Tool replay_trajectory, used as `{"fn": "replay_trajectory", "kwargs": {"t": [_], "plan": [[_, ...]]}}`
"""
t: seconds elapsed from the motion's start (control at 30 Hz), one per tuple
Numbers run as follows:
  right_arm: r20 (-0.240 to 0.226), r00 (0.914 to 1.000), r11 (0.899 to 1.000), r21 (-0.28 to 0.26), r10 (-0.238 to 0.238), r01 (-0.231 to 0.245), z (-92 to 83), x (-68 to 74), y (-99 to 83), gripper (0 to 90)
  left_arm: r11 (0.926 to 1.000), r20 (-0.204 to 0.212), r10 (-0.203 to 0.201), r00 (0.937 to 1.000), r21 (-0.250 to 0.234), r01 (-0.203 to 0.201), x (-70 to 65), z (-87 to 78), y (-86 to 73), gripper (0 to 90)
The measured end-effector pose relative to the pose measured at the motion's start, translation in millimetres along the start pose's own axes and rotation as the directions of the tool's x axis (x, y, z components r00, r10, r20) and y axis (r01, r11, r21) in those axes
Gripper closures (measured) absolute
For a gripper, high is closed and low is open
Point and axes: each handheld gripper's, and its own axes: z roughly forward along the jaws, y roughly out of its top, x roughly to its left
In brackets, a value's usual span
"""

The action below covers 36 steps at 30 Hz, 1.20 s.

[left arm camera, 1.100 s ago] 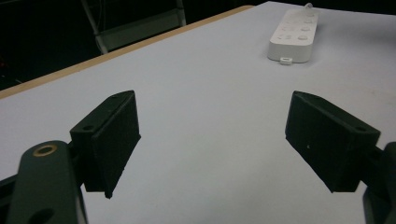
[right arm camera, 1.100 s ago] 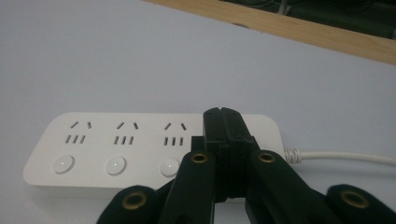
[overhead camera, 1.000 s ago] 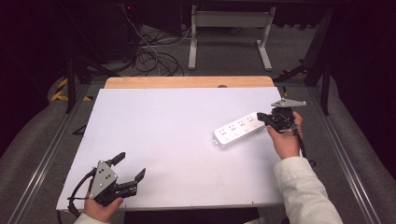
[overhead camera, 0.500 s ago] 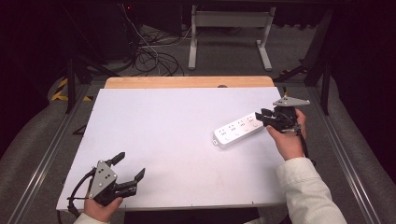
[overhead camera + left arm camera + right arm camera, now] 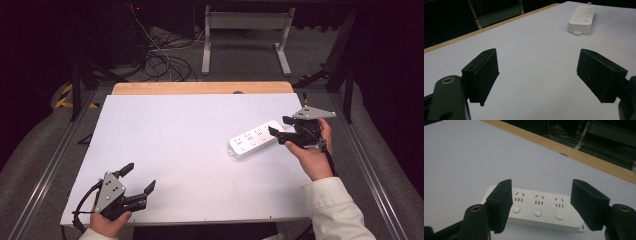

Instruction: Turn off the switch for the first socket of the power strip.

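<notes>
A white power strip (image 5: pixel 252 140) with three sockets and three round buttons lies flat on the white table (image 5: pixel 190 130), right of centre. My right gripper (image 5: pixel 279 127) hovers at the strip's right end. Its jaws have just been opening and stand apart with no pad touching the strip. In the right gripper view the power strip (image 5: pixel 536 212) lies just beyond and below the right gripper (image 5: pixel 541 187). My left gripper (image 5: pixel 141 176) rests near the front left edge, open and holding nothing. From the left gripper (image 5: pixel 537 65), the power strip (image 5: pixel 581 18) shows far off.
A wooden strip (image 5: pixel 200 88) borders the table's far edge. Behind it on the floor lie tangled cables (image 5: pixel 160 60) and a metal stand (image 5: pixel 245 30). Metal rails run along both sides of the table.
The right gripper's jaws have spread apart, and the hand has drawn slightly up and away from the power strip. The strip and the left gripper have not moved.
</notes>
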Motion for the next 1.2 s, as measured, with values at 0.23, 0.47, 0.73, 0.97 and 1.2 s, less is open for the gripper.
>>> {"fn": "replay_trajectory", "kwargs": {"t": [0.23, 0.47, 0.73, 0.97, 1.2], "plan": [[-0.059, 0.9981, 0.999, -0.03, -0.018, 0.017, -16.8, 16.3, -0.4, 30.9, 1.0, -0.001, 0.004, 1.0, 0.001, -0.004, 0.1, -0.5, 0.2, 18.0], [-0.09, 0.9939, 0.996, -0.068, -0.064, 0.058, -32.8, 29.6, -4.1, 27.8, 1.0, -0.001, 0.009, 1.0, 0.002, -0.009, 0.1, -0.5, 0.3, 18.0], [-0.158, 0.9836, 0.994, -0.085, -0.087, 0.075, -45.9, 41.6, -21.1, 20.9, 1.0, 0.001, 0.003, 1.0, 0.0, -0.003, -0.2, -0.5, 0.2, 18.0], [-0.192, 0.9769, 0.993, -0.094, -0.093, 0.076, -50.2, 49.6, -35.0, 19.1, 1.0, 0.001, 0.003, 1.0, -0.001, -0.003, -0.6, -0.6, 0.3, 18.0], [-0.258, 0.9624, 0.993, -0.097, -0.086, 0.063, -47.5, 59.9, -56.6, 18.0, 1.0, 0.0, 0.002, 1.0, -0.002, -0.002, -0.5, -0.8, 0.3, 18.0]]}}
